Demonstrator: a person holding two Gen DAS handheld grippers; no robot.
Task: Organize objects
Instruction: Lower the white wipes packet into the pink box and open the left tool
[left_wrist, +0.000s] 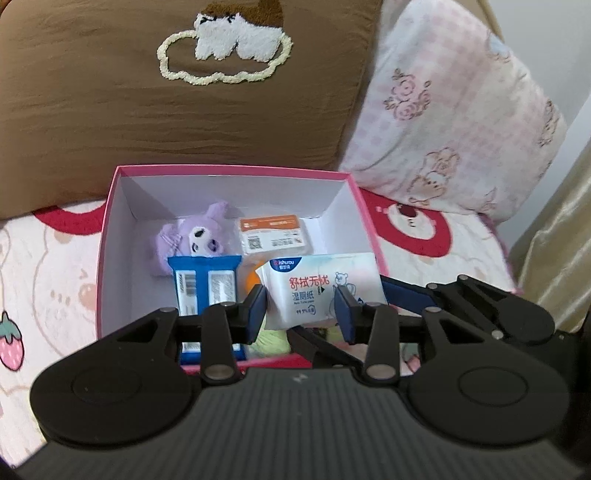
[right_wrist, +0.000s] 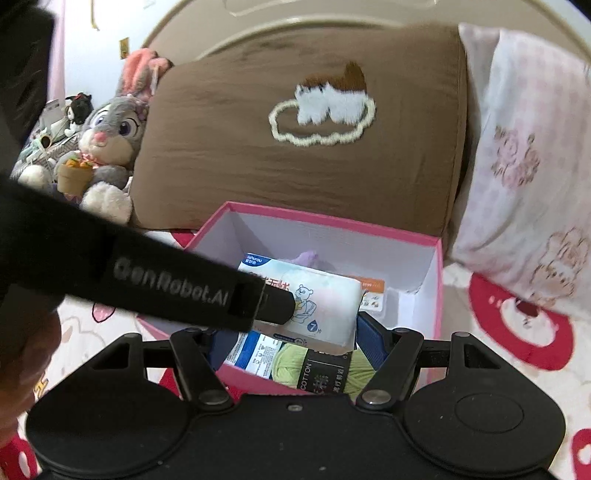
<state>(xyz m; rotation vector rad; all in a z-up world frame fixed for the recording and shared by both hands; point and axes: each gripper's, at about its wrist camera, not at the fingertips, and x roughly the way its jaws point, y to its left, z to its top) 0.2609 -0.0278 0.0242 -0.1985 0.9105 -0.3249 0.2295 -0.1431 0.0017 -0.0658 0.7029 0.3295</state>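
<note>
Bedspread (left_wrist: 48, 258) with bears, brown pillow (left_wrist: 110, 92) behind — pink box (left_wrist: 104, 258)

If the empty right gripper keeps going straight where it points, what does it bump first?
Probably the green ball of yarn inside the pink cardboard box, just ahead of the open right gripper; depth is hard to judge.

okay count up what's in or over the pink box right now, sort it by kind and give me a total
Wet wipe packs: 2, the white pack gripped in the left gripper over the pink box, and a blue pack
Plush toys: 1, purple
Yarn skeins: 1, green
Orange-and-white packets: 1
Total: 5; an orange item under the wipes is unclear.
</note>
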